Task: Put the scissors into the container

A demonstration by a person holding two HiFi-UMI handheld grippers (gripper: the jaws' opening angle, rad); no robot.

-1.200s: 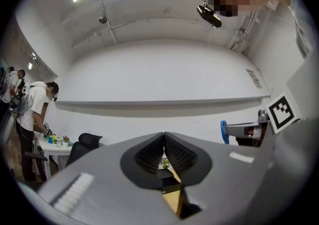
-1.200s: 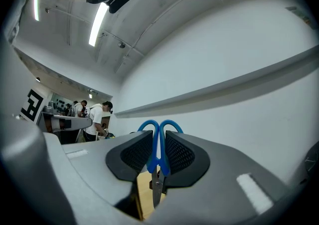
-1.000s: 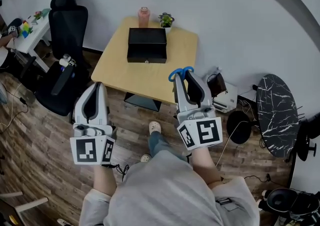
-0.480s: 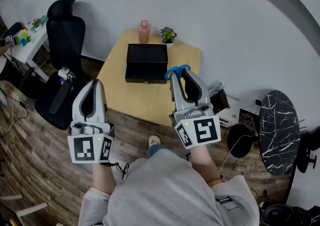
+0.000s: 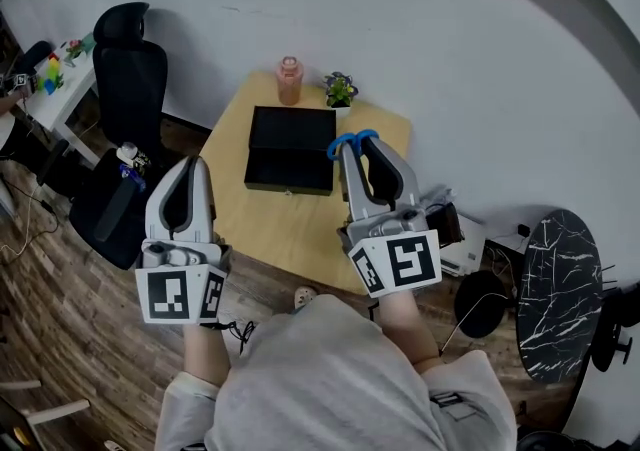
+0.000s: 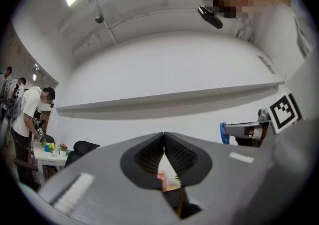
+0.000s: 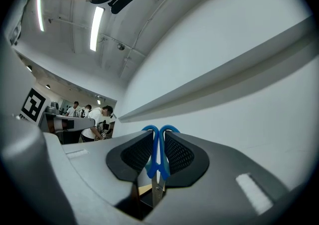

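Your right gripper (image 5: 365,151) is clamped on the scissors (image 5: 347,143). Their blue handles poke out past the jaw tips, over the wooden table (image 5: 300,224), just beside the right edge of the black box (image 5: 291,147). Your left gripper (image 5: 190,167) is pressed shut on nothing, by the table's left edge. Bare wood lies open between the box and the near edge. A pink bottle (image 5: 289,80) and a small potted plant (image 5: 340,90) stand behind the box near the wall. A black office chair (image 5: 128,64) stands off to the left.
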